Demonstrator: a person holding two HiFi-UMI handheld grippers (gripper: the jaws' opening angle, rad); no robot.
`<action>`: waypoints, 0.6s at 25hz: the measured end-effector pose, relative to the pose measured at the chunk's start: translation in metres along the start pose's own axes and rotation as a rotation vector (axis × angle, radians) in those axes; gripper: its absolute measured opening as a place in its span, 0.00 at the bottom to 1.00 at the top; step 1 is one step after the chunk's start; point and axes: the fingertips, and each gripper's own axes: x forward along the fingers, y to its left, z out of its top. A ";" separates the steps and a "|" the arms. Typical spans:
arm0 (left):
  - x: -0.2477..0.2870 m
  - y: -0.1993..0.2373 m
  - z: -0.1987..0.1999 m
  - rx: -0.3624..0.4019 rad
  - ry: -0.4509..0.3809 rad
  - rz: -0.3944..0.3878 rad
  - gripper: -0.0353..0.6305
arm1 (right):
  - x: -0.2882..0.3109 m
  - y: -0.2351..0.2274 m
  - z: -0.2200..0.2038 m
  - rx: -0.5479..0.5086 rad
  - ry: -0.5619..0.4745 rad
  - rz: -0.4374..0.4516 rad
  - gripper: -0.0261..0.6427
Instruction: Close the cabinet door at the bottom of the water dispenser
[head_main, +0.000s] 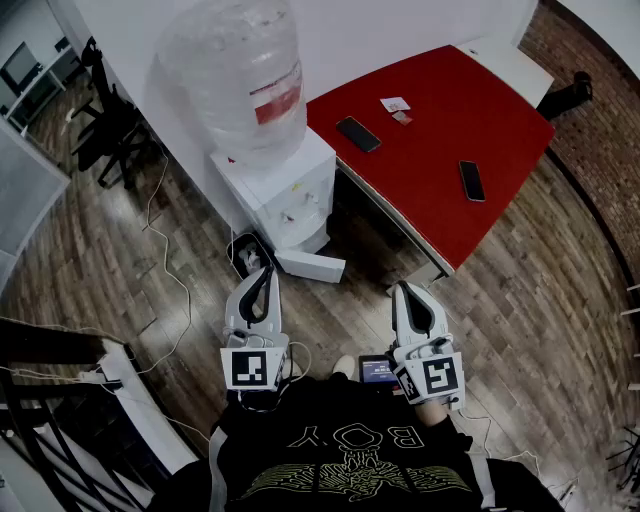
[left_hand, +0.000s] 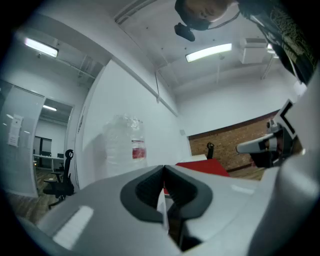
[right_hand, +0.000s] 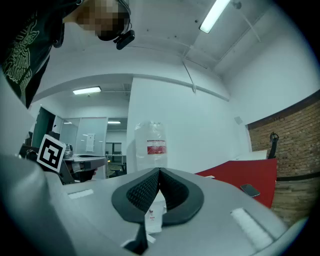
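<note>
The white water dispenser (head_main: 283, 192) stands against the wall with a big clear bottle (head_main: 238, 70) on top. At its foot the white cabinet door (head_main: 311, 266) juts out open over the wooden floor. My left gripper (head_main: 264, 272) is shut and empty, its tips just left of the door's near end; I cannot tell whether they touch it. My right gripper (head_main: 403, 291) is also shut and empty, apart to the door's right. The bottle (left_hand: 123, 145) rises above the closed jaws in the left gripper view, and the bottle (right_hand: 155, 144) does the same in the right gripper view.
A red table (head_main: 432, 125) carrying two phones (head_main: 357, 133) (head_main: 472, 180) stands right of the dispenser. Cables (head_main: 165, 265) trail over the floor on the left, and an office chair (head_main: 105, 120) sits further back. A dark railing (head_main: 60, 400) runs at the lower left.
</note>
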 end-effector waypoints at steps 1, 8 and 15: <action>0.002 0.001 -0.002 0.000 0.005 0.006 0.06 | 0.002 -0.002 -0.001 -0.001 -0.001 0.001 0.03; 0.011 0.004 -0.018 -0.027 0.048 0.010 0.06 | 0.021 -0.007 -0.010 0.005 0.021 0.008 0.03; 0.055 0.026 -0.032 -0.063 0.027 -0.051 0.06 | 0.078 0.002 -0.019 0.067 0.020 0.032 0.04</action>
